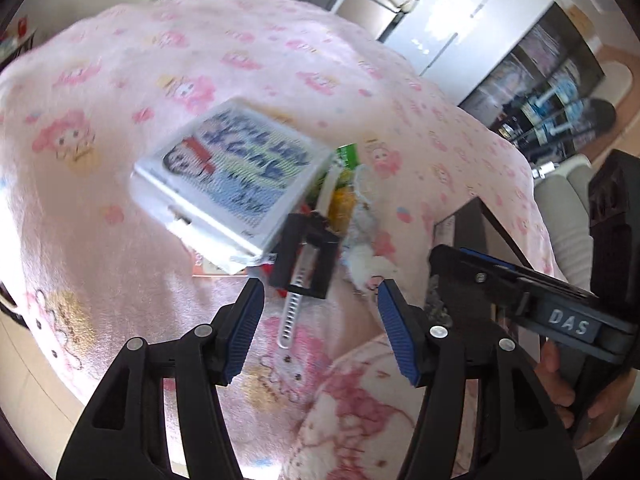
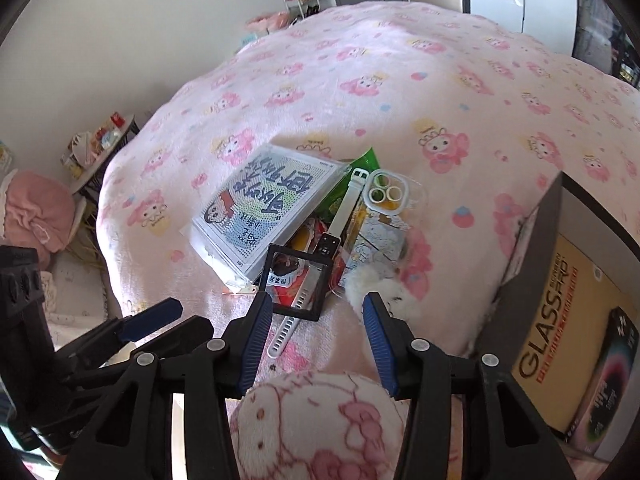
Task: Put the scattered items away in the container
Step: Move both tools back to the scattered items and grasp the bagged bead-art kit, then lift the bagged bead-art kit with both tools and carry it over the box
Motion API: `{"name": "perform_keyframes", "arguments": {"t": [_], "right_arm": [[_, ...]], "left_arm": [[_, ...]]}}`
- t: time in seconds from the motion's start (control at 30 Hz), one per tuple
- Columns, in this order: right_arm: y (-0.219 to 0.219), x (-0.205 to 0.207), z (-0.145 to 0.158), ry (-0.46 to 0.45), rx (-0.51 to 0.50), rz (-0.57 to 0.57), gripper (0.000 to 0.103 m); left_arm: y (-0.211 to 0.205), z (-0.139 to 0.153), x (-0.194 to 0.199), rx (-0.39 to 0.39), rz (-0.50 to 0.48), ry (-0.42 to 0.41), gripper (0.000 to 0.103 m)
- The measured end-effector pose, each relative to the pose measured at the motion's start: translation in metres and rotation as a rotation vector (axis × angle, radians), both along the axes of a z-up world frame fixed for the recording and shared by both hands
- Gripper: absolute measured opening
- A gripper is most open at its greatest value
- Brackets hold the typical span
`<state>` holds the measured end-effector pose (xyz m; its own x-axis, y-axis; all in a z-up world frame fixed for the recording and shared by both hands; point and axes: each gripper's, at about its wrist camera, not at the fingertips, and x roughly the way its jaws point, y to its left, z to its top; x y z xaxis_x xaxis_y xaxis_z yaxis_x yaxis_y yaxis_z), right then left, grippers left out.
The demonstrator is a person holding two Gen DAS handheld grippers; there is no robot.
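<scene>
While ahead of gripper [image 2: 316, 340], watch [image 2: 320, 256].

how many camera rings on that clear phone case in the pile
3, all in the raised corner of the clear phone case in the right wrist view: one at the far edge, one nearer left, one right. The left wrist view hides them.

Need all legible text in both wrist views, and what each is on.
"DAS": grey label on the right gripper, seen in the left wrist view.
"GLASS PRO": yellow panel on the dark box; smaller red print beside it unreadable.
Flat white case: large blue handwritten-style characters, not legible to me.
Black-framed square: a few characters show beneath it, too small.
Left gripper: no text seen.
</scene>
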<state>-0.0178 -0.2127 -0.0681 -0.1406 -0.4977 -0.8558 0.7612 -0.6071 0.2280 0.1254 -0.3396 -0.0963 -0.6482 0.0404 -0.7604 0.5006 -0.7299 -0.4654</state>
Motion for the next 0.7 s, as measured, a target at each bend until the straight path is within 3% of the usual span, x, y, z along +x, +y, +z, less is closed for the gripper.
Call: {"name": "perform_keyframes", "arguments": {"t": [0.13, 0.33, 0.5, 0.7], "right_arm": [[-0.02, -0.015, -0.007, 0.01, 0.036, 0.012, 0.044], [-0.062, -0.05, -0.032, -0.065, 0.072, 0.03, 0.044], [-0.104, -0.07, -0.067, -0.122, 0.151, 0.077, 0.044], [-0.125, -0.096, -0.1, -0.258, 0.142, 0.068, 0.044]], "left_arm": [[-0.027, -0.034, -0.005, 0.108, 0.074, -0.018, 0.06], [-0.066, -0.075, -0.01, 0.308, 0.208, 0.02, 0.06], [-0.085, -0.095, -0.019, 0.372, 0.277, 0.02, 0.06], [-0.097, -0.108, -0.03, 0.366, 0.296, 0.013, 0.061]]}}
